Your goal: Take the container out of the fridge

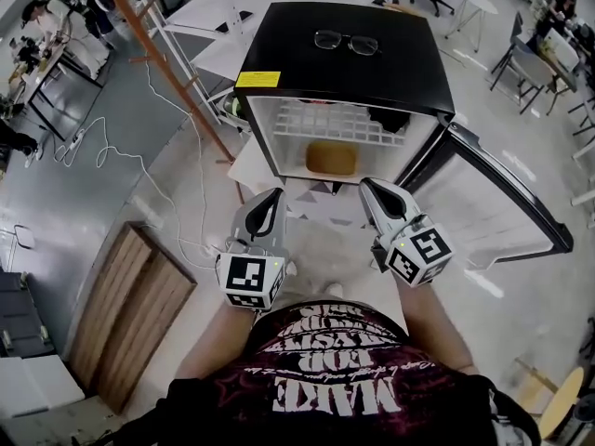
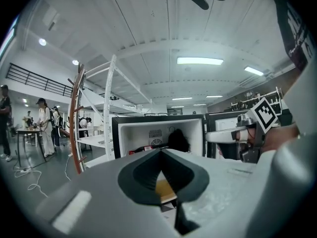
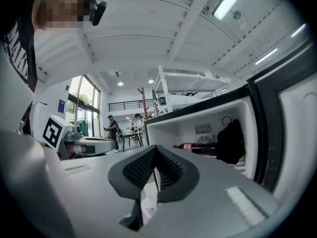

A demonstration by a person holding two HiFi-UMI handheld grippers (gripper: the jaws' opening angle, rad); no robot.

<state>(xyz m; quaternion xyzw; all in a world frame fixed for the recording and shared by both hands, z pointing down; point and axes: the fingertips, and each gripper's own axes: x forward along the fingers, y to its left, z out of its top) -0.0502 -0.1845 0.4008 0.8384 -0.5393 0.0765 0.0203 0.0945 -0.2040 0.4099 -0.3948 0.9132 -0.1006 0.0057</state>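
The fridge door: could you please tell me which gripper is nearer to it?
Right. The right gripper is just left of the open fridge door; the left gripper is much farther left.

Container (image 1: 331, 158) in fridge (image 1: 307, 59), glasses (image 1: 346, 42) atop

On the floor at your left, two wooden boards (image 1: 125, 314) lie side by side. A white cable (image 1: 139, 159) runs loose near a tilted orange pole (image 1: 163, 63). Straight ahead of you a pair of glasses (image 1: 346, 42) lies flat. A bottle (image 3: 195, 148) with a red label lies on its side, with a black thing (image 3: 230, 142) just beside it.
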